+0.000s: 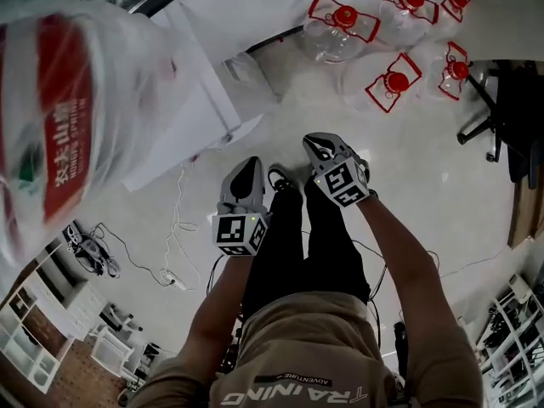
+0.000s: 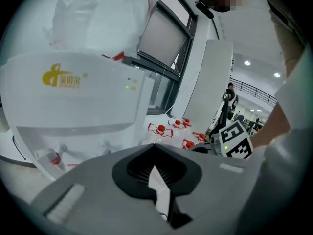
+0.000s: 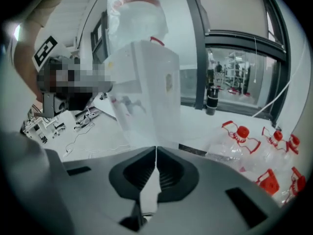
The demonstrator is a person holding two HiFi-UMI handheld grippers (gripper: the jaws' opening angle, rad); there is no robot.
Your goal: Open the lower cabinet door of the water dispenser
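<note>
Where right gripper (image 3: pixel 155 151) points, dispenser (image 3: pixel 146 87) ahead, apart

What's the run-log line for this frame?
left gripper: shut, empty | right gripper: shut, empty | water dispenser: ahead, untouched | bottles: on floor

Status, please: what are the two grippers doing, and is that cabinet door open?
Left gripper, right gripper: shut, empty. Water dispenser untouched, lower door looks closed. Empty bottles on floor, off to the side.
</note>
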